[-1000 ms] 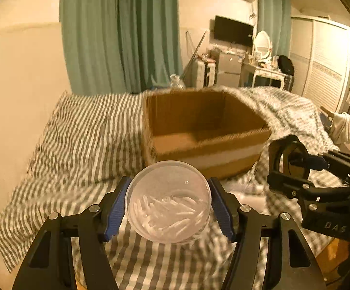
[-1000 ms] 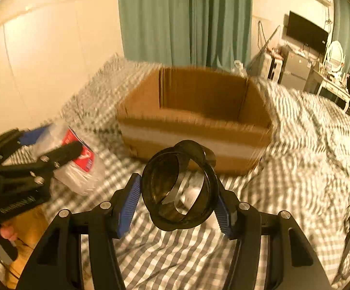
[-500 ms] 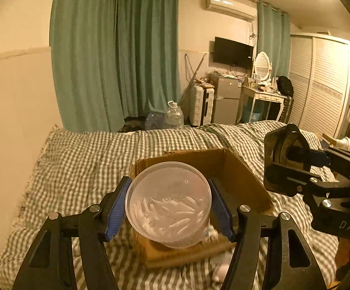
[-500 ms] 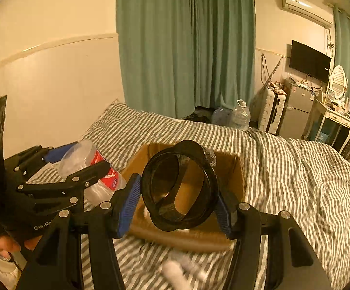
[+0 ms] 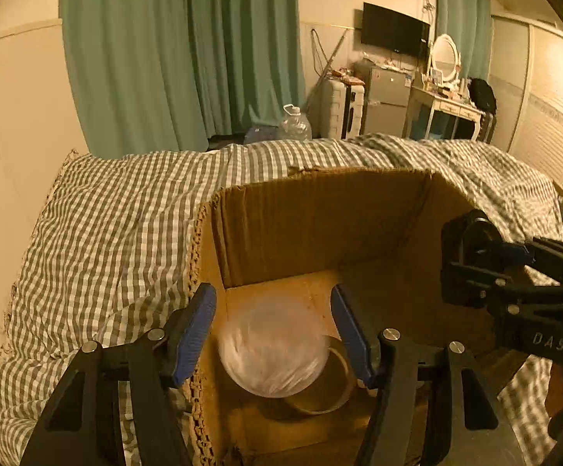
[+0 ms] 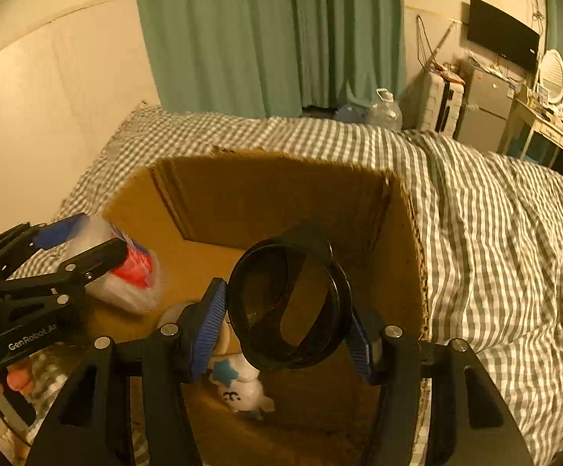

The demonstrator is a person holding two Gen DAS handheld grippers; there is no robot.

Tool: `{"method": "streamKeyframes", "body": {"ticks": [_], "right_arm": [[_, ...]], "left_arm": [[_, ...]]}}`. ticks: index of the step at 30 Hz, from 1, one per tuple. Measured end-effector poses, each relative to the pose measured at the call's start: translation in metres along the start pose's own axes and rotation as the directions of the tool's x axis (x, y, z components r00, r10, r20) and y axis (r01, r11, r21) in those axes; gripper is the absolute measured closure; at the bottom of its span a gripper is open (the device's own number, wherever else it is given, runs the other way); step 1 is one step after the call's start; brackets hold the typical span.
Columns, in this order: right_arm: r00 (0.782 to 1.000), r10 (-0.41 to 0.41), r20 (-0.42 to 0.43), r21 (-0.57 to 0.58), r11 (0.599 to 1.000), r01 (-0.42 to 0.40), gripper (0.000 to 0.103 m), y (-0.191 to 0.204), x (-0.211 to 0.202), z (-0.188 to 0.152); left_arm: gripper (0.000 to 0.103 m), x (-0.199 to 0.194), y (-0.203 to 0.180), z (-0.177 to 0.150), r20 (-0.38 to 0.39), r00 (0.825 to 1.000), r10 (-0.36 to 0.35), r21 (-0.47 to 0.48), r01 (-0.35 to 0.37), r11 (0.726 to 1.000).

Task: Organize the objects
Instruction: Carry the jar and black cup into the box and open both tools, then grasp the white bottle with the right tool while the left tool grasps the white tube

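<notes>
Box (image 5: 320,225) under left fingers (image 5: 194,330), wide around jar (image 5: 271,349); right fingers (image 6: 209,326) tight on black ring (image 6: 258,303).

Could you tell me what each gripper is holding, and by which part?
The right gripper clamps the dark round lid by opposite rim edges. The left gripper looks open, with the blurred clear tub loose between its fingers.

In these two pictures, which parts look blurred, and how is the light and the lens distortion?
Left wrist view: the clear plastic container between the left hand-held gripper fingers is smeared by motion blur; the cardboard box is sharper. Right wrist view: the black round lid in the right hand-held gripper is fairly sharp. Both views: dim orange light, fisheye bending, dark corners.
</notes>
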State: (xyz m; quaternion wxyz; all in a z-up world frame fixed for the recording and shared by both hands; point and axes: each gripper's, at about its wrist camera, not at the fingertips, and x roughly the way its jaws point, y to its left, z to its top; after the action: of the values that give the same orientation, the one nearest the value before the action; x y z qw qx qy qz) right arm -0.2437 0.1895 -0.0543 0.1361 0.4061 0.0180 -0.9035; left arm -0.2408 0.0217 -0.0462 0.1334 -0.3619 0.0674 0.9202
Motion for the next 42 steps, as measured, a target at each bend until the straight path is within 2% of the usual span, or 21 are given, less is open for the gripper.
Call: {"method": "streamKeyframes", "body": {"ticks": [1, 3, 4, 5, 9, 16, 21, 27, 34, 38, 42], "right_arm": [[1.0, 0.005, 0.0, 0.007, 1.0, -0.005, 0.046, 0.001, 0.0, -0.002], [1.0, 0.013, -0.002, 0.015, 1.0, -0.013, 0.04, 0.003, -0.002, -0.004], [1.0, 0.006, 0.001, 0.018, 1.0, -0.006, 0.029, 0.004, -0.006, -0.003], [1.0, -0.004, 0.015, 0.02, 1.0, 0.004, 0.026, 0.005, -0.012, -0.003], [0.999, -0.024, 0.047, 0.028, 0.999, 0.023, 0.026, 0.008, -0.045, -0.001], [0.986, -0.075, 0.15, 0.014, 0.997, 0.073, 0.018, 0.023, -0.144, -0.001], [0.972, -0.11, 0.207, -0.024, 0.993, 0.117, 0.017, 0.052, -0.214, -0.015], [0.962, -0.113, 0.247, -0.052, 0.99, 0.13, 0.017, 0.084, -0.264, -0.028], [0.953, -0.112, 0.283, -0.044, 0.991, 0.129, 0.017, 0.099, -0.281, -0.043], [0.943, -0.153, 0.296, -0.034, 0.985, 0.17, 0.017, 0.1, -0.267, -0.065], [0.954, -0.161, 0.254, -0.028, 0.984, 0.173, 0.017, 0.097, -0.224, -0.096]], "left_arm": [[0.039, 0.001, -0.002, -0.001, -0.001, 1.0, -0.009, 0.013, 0.009, 1.0], [0.029, 0.003, -0.005, -0.007, -0.008, 1.0, -0.018, 0.028, 0.018, 0.999], [0.017, 0.001, -0.007, -0.007, -0.009, 1.0, -0.014, 0.033, 0.014, 0.999], [0.011, -0.003, -0.01, -0.006, 0.0, 1.0, -0.009, 0.034, 0.009, 0.999], [0.01, -0.031, -0.016, -0.001, 0.027, 1.0, -0.016, 0.034, 0.015, 0.999], [0.002, -0.129, -0.011, 0.009, 0.152, 0.988, -0.031, 0.028, 0.027, 0.999], [0.002, -0.189, -0.001, 0.009, 0.208, 0.978, -0.033, 0.012, 0.031, 0.999], [0.002, -0.244, 0.006, -0.001, 0.257, 0.966, -0.026, 0.018, 0.022, 1.0], [0.001, -0.255, 0.023, -0.02, 0.258, 0.966, -0.005, -0.002, 0.006, 1.0], [0.0, -0.237, 0.03, -0.046, 0.218, 0.975, 0.034, -0.03, -0.028, 0.999], [0.0, -0.203, 0.037, -0.082, 0.169, 0.985, 0.018, -0.078, -0.005, 0.997]]}}
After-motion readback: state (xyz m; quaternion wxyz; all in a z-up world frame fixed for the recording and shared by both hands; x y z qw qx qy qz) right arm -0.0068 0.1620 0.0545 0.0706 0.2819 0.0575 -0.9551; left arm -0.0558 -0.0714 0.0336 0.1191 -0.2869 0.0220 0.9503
